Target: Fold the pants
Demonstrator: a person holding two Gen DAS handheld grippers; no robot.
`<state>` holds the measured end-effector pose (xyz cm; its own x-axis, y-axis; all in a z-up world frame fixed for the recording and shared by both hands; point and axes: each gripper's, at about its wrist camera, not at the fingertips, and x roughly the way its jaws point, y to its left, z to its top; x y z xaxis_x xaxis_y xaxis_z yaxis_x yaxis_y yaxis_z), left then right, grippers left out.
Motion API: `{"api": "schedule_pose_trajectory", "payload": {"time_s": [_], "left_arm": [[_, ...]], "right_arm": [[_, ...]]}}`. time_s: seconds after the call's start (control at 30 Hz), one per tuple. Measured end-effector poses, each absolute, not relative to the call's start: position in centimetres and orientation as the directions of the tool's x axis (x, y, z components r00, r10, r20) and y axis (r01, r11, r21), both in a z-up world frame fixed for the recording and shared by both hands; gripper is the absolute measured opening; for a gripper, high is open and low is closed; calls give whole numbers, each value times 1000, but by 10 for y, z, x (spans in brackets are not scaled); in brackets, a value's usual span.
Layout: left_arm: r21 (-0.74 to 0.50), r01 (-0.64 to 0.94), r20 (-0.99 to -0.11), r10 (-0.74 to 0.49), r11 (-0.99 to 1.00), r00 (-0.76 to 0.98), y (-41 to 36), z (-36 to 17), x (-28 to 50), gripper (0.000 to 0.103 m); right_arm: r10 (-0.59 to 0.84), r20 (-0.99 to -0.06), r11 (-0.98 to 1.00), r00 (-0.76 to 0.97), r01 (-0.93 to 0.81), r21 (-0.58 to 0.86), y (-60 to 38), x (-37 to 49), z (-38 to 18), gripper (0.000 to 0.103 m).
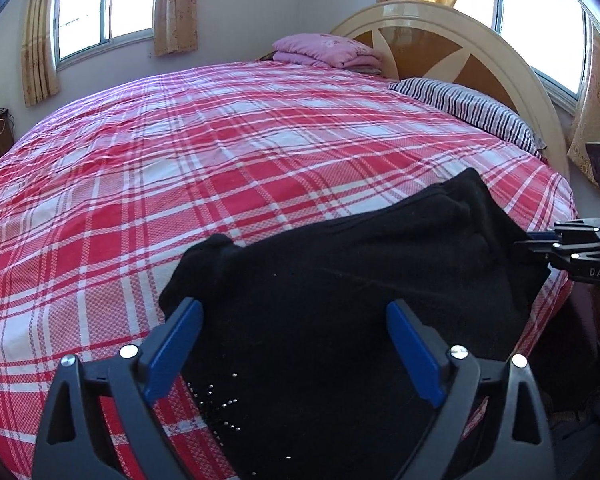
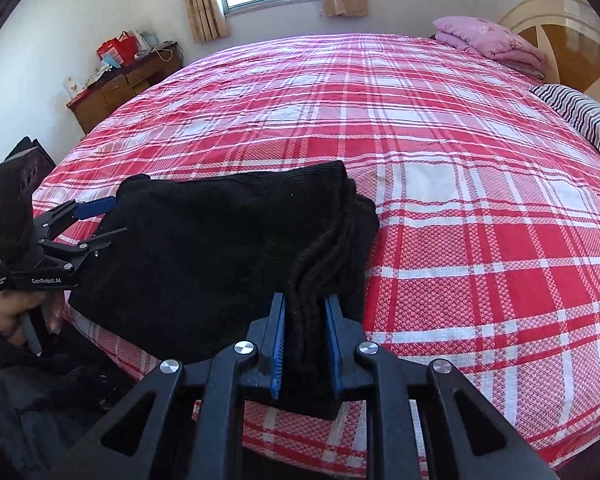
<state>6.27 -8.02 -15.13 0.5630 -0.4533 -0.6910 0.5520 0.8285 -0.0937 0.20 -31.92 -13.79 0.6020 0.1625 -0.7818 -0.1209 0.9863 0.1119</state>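
The black pants (image 1: 340, 280) lie folded into a thick bundle at the near edge of the bed (image 1: 180, 140); they also show in the right wrist view (image 2: 204, 248). My left gripper (image 1: 296, 312) is open, its blue pads on either side of the pants' left end; in the right wrist view it (image 2: 112, 216) sits at that end with jaws apart. My right gripper (image 2: 305, 304) is shut on the stacked layers at the right end of the pants. In the left wrist view the right gripper (image 1: 534, 240) reaches in from the right edge.
The red and white plaid sheet (image 2: 440, 160) covers the whole bed. A folded pink blanket (image 2: 488, 40) and a striped pillow (image 2: 588, 120) lie by the headboard (image 1: 440, 40). A wooden dresser (image 2: 116, 88) with clutter stands by the far wall.
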Motion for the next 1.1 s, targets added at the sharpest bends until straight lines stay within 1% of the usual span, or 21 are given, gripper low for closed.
{"api": "schedule_pose_trajectory", "payload": {"time_s": [0.17,0.23,0.27,0.37,0.47,0.5,0.53,0.6,0.67,0.73,0.83,0.87,0.93,1.0,1.03,1.1], "left_arm": [[-97,550,-691,-454,830,563,-79,-150,62,97],[-98,549,-691,-454,830,563,-78,-150,62,97],[-101,547,-691,-454,831,562,-78,-150,62,97],[-107,546,-691,-457,831,560,-77,-150,63,98],[-102,545,-692,-453,832,562,-79,-150,62,99],[-100,546,-692,-452,832,562,-80,-150,62,99],[-100,546,-693,-452,832,562,-80,-150,62,99],[-97,546,-693,-450,832,563,-80,-150,62,99],[-96,546,-694,-449,832,562,-80,-150,62,100],[-93,547,-695,-448,832,563,-80,-150,62,100],[-93,549,-695,-449,830,561,-79,-151,62,100],[-92,551,-696,-449,830,560,-79,-150,61,100],[-81,552,-701,-441,830,560,-80,-150,60,100],[-44,551,-709,-414,834,571,-78,-147,56,100],[-23,559,-712,-406,829,572,-77,-146,53,100],[11,567,-719,-387,824,578,-75,-142,52,100]], "right_arm": [[177,-784,984,595,-105,142,-325,3,-137,19],[169,-779,986,604,-99,137,-324,2,-131,21],[156,-775,988,613,-97,122,-322,2,-128,24],[64,-741,997,668,-77,16,-312,1,-111,24],[66,-706,996,705,-88,5,-303,4,-93,26],[89,-697,994,712,-108,16,-297,7,-89,30],[110,-694,991,712,-128,25,-292,11,-86,37],[150,-692,985,706,-165,45,-282,18,-87,44],[183,-710,979,680,-193,68,-274,30,-94,44],[188,-734,978,653,-191,81,-271,43,-106,44],[129,-792,989,597,-139,56,-277,59,-130,44],[144,-799,988,584,-135,79,-283,61,-136,44],[159,-802,985,576,-143,92,-287,61,-135,44],[144,-811,987,568,-146,74,-282,61,-128,44],[139,-810,986,569,-158,58,-276,61,-120,44],[173,-796,974,581,-218,53,-262,66,-105,44]]}}
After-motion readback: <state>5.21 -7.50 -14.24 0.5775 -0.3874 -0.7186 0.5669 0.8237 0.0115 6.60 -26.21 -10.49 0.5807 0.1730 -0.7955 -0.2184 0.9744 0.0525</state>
